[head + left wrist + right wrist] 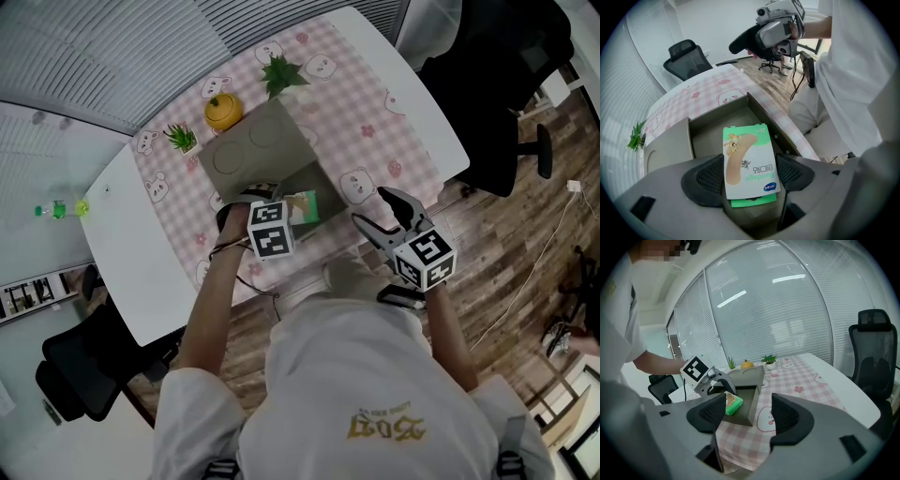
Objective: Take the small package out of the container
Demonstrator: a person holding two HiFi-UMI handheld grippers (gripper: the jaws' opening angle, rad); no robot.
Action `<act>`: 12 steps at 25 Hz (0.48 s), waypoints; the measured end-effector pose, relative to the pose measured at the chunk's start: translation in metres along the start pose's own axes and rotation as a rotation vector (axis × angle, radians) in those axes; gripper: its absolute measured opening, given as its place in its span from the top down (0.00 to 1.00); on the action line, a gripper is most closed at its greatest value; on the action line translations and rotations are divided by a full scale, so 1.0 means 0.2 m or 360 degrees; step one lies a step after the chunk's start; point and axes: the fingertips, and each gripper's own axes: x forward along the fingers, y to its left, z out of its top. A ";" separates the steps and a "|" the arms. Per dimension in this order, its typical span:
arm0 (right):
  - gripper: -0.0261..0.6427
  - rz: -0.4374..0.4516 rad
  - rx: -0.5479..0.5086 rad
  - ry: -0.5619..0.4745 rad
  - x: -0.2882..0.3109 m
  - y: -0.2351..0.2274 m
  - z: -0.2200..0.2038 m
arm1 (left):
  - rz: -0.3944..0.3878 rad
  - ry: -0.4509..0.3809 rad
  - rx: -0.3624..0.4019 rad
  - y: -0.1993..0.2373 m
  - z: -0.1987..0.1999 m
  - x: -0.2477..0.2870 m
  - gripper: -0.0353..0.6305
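An open grey cardboard container (255, 150) stands on the pink checked tablecloth (352, 103). In it lies the small package (749, 161), a white and green bandage pack, on top of a second green pack (754, 201). My left gripper (265, 208) points steeply down into the container (712, 129). Its two pads press on the small package's long edges (751, 172). From the right gripper view the package (732, 404) shows as a green block in the container (753, 380), under the left gripper's fingers. My right gripper (377, 214) hangs open over the table's near edge, nothing between its jaws (749, 409).
A yellow fruit-shaped ornament (223, 111) and two small potted plants (180, 139) (281, 73) stand behind the container. Black office chairs (506, 84) (80, 370) flank the white table (131, 272). The person's lap sits close under the table's near edge.
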 end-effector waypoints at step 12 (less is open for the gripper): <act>0.50 -0.0018 -0.0043 -0.0056 -0.05 0.01 0.06 | 0.0298 -0.0316 -0.0484 0.09 0.04 -0.20 0.41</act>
